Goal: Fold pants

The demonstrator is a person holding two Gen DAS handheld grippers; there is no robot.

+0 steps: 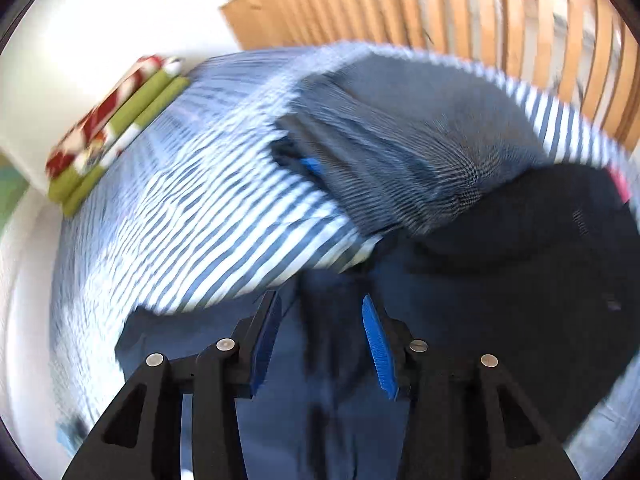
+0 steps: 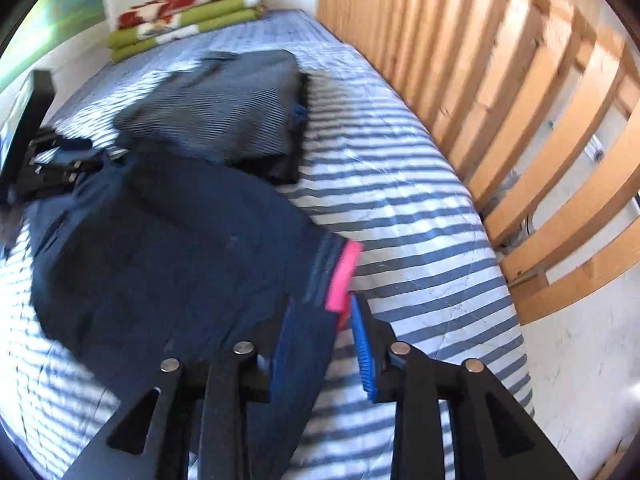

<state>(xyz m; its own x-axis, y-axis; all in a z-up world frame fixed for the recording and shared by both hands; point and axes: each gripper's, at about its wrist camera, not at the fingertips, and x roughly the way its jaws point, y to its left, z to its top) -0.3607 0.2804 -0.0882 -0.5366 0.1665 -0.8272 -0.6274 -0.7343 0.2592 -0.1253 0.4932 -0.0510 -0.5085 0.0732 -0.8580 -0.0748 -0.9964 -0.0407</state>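
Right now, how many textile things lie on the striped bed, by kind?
Dark navy pants with pink tag: 1
Folded grey striped garment stack: 1
Folded red, white and green blanket: 1
Total: 3

I see matt navy cloth pants (image 2: 168, 248) on the bed's striped woven cover (image 2: 400, 208), bare pale wood slats (image 2: 500, 128) beside the bed, my right hand-held gripper (image 2: 320, 344) matt black plastic, ribbed blue pads (image 2: 362, 352), shiny metal pins.

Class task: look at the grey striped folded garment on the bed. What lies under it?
Under the grey striped garment lies more dark cloth with a blue edge, on the striped bed cover. How many pieces are stacked there is hidden.
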